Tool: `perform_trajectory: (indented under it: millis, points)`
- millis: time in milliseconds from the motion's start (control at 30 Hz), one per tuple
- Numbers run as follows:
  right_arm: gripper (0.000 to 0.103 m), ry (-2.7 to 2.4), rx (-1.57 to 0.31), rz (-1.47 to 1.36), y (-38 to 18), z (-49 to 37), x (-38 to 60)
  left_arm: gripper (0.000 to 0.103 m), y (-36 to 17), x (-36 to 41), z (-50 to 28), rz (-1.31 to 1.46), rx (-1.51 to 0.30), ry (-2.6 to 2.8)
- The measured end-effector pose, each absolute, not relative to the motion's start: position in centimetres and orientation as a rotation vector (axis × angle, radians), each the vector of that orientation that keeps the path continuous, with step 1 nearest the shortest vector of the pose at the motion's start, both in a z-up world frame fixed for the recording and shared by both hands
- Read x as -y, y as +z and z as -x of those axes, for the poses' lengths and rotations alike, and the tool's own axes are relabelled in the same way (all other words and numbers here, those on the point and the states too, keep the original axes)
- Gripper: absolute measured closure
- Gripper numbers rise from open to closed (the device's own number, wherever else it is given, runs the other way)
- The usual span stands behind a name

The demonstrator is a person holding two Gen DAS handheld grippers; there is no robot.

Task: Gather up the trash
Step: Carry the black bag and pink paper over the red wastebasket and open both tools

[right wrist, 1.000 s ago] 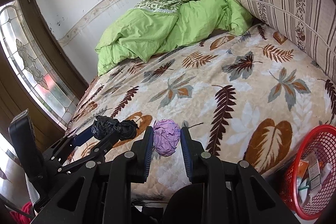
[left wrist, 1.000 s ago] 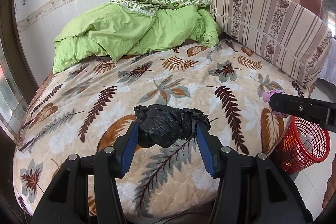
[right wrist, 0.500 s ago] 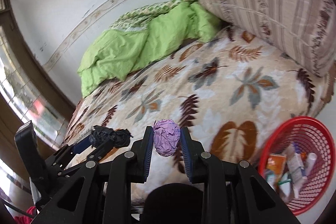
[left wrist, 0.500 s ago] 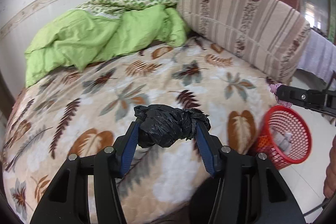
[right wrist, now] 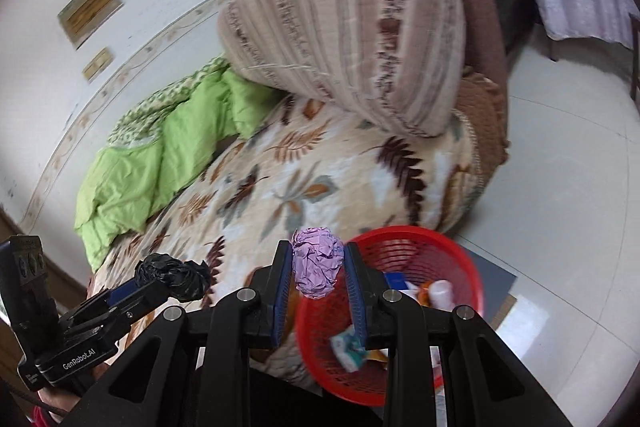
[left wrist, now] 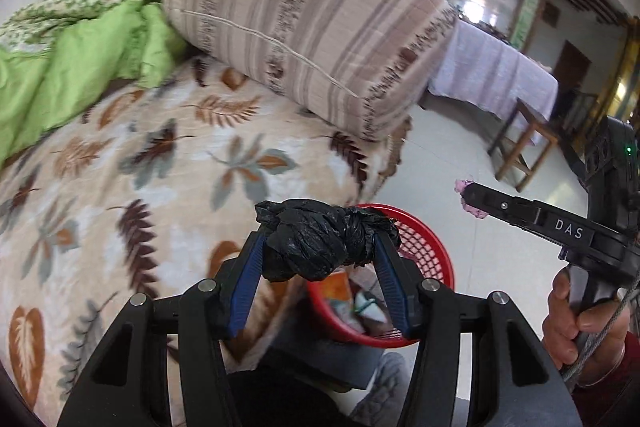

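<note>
My left gripper point(left wrist: 318, 251) is shut on a crumpled black plastic bag point(left wrist: 320, 243), held in the air just over the near rim of a red mesh basket point(left wrist: 436, 263) on the floor. The bag also shows in the right wrist view point(right wrist: 172, 275). My right gripper point(right wrist: 318, 267) is shut on a crumpled purple paper ball point(right wrist: 318, 267), held above the left rim of the red basket point(right wrist: 456, 263). The basket holds several pieces of trash. In the left wrist view the right gripper point(left wrist: 470, 199) shows at the right with the purple ball point(left wrist: 466, 203) at its tip.
A bed with a leaf-patterned blanket point(left wrist: 120, 187) lies to the left of the basket. A striped bolster point(left wrist: 312, 27) and a green quilt point(left wrist: 80, 67) lie on it. A table with a lilac cloth point(left wrist: 492, 79) and a wooden stool point(left wrist: 524, 143) stand on the tiled floor beyond.
Both grippers have swung right from over the bed toward the red basket, each still holding its trash. The basket now sits right under and behind the gripper tips.
</note>
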State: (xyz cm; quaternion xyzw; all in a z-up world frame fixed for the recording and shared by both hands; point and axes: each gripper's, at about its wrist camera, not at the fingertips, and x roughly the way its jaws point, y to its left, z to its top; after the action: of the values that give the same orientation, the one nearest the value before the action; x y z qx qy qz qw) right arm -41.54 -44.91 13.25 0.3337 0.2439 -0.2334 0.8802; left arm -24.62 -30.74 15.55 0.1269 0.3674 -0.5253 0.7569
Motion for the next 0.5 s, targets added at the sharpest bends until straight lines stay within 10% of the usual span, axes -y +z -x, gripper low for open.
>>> perform_trajectory:
  millis: [500]
  points:
    - [0.074,-0.523,-0.591,-0.772,8.8,42.5,49.1,0.048,10.7,36.9,27.5,-0.461,-0.839,-1.191]
